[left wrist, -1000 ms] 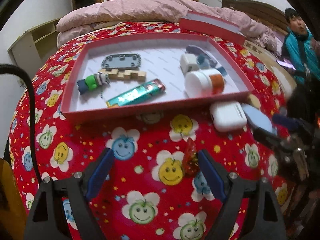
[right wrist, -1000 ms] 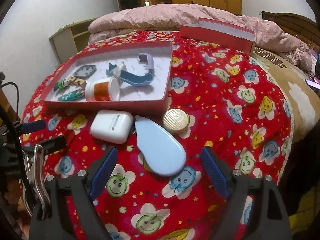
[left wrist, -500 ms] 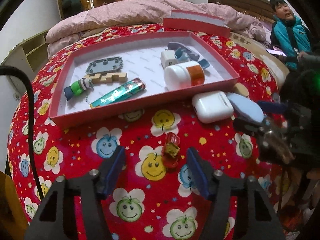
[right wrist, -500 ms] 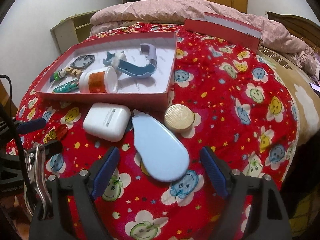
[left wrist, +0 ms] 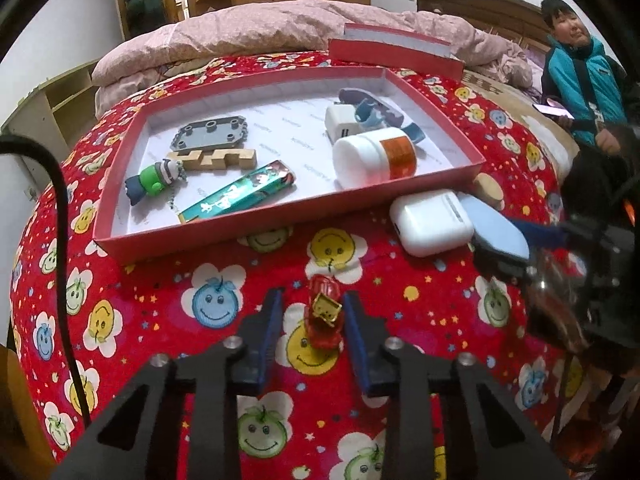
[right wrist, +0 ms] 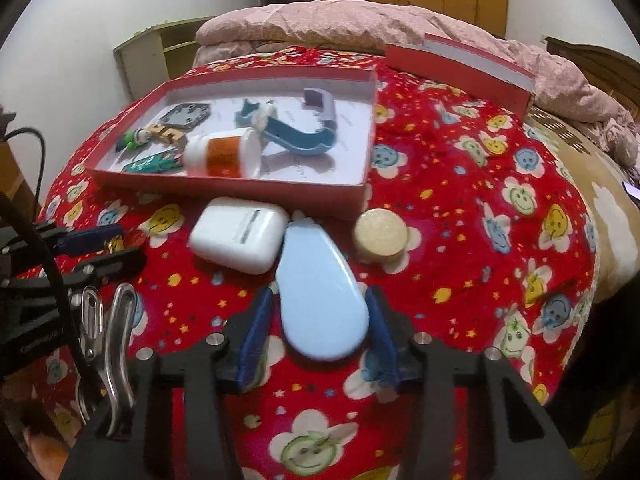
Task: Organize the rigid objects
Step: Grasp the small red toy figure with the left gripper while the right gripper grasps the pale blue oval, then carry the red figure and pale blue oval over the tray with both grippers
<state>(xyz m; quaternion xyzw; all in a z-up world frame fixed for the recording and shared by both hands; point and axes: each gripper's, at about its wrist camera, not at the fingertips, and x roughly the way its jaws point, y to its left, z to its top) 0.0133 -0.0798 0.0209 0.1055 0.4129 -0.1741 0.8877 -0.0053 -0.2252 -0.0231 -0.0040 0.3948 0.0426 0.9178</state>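
A small red toy car (left wrist: 324, 316) lies on the red smiley-print blanket between the fingers of my left gripper (left wrist: 314, 312). Its jaws are closing: the right pad meets the car, while a gap remains at the left pad. A light-blue oval case (right wrist: 320, 296) lies between the fingers of my right gripper (right wrist: 320, 312), whose jaws are also closing, with a sliver of blanket still showing on the left side. The red box tray (left wrist: 280, 220) behind holds a white jar with an orange label (left wrist: 376, 156), a green bar (left wrist: 240, 196), a grey plate (left wrist: 210, 136) and other small items.
A white rounded case (right wrist: 240, 234) and a round golden lid (right wrist: 380, 236) lie against the tray's front wall. The box lid (right wrist: 460, 66) leans at the back by a pink quilt (right wrist: 340, 28). A person in a teal jacket (left wrist: 580, 76) sits at the right.
Both pairs of jaws have narrowed a lot, the left around the toy car, the right around the blue case. Neither hand has shifted much.
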